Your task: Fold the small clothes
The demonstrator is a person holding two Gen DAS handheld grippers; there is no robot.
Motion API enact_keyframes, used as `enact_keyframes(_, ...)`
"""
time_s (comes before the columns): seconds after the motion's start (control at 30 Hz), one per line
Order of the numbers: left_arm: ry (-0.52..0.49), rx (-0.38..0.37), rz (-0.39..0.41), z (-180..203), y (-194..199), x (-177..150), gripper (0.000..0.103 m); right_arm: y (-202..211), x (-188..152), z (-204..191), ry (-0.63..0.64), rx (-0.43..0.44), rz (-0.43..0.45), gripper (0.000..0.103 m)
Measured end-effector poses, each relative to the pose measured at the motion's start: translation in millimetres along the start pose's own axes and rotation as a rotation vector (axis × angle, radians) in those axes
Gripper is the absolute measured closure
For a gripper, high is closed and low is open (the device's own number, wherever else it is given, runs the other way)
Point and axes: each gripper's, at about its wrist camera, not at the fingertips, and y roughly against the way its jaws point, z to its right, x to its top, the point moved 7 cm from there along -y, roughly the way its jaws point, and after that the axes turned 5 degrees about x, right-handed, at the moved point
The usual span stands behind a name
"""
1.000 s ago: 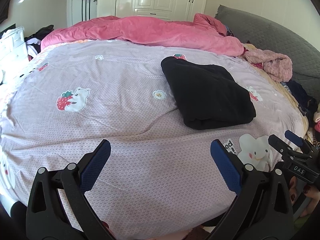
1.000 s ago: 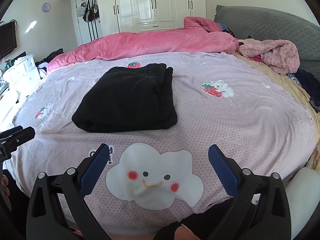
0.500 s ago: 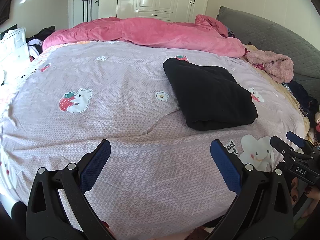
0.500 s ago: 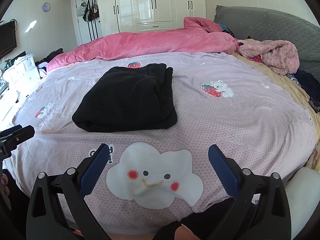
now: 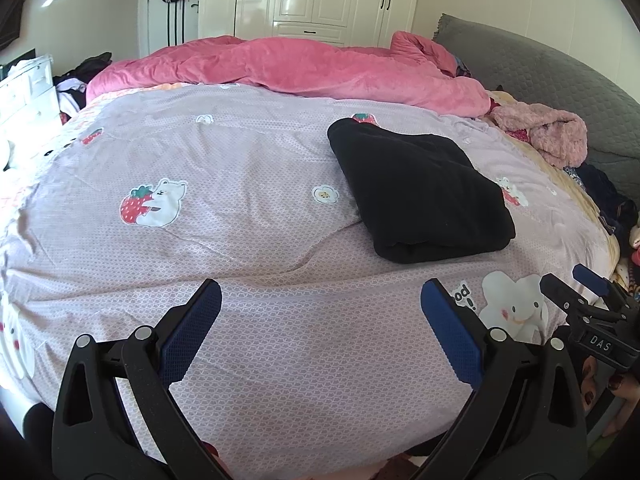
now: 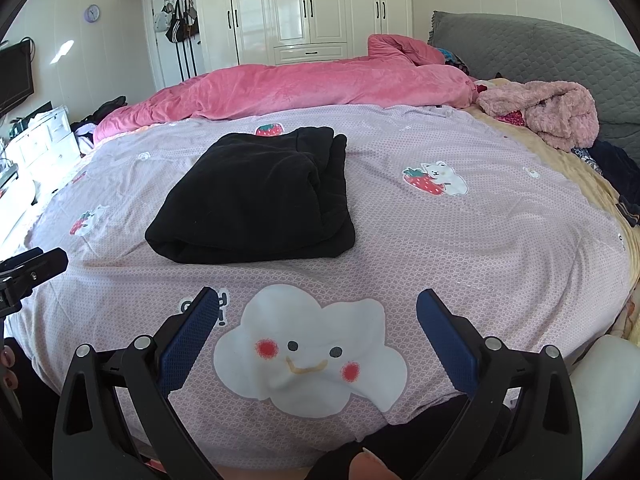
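Black garment [image 6: 256, 196] seen folded into neat stack on bed [image 6: 460, 248], mid-sheet. Left gripper [image 5: 320, 312] and right gripper [image 6: 316, 312] held back near edge, jaws released, nothing grasped. Fold judged done; nothing visibly left.

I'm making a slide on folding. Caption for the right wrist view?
Open right gripper hovers above the cloud print, facing the folded black garment on the bed.

Matt black cloth garment [image 6: 256, 196] on printed cotton-like bedsheet [image 6: 460, 248]; glossy white wardrobe [image 6: 312, 8].
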Motion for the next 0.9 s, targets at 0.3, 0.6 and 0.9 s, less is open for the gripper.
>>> enact_keyframes(0.3,-0.003,-0.004,-0.002,0.5,-0.6,-0.4,0.009,0.1,-0.3,0.0,0.0,0.0,-0.002,0.004)
enact_keyframes(0.6,-0.008,-0.001,-0.005,0.3,-1.5,-1.2,0.009,1.0,-0.9,-0.7,0.002,-0.006,-0.003,0.004)
enact_keyframes(0.9,0.023,-0.066,-0.013,-1.2,-2.3,-1.7,0.009,2.2,-5.2,15.8,-0.033,-0.065,-0.013,0.005)
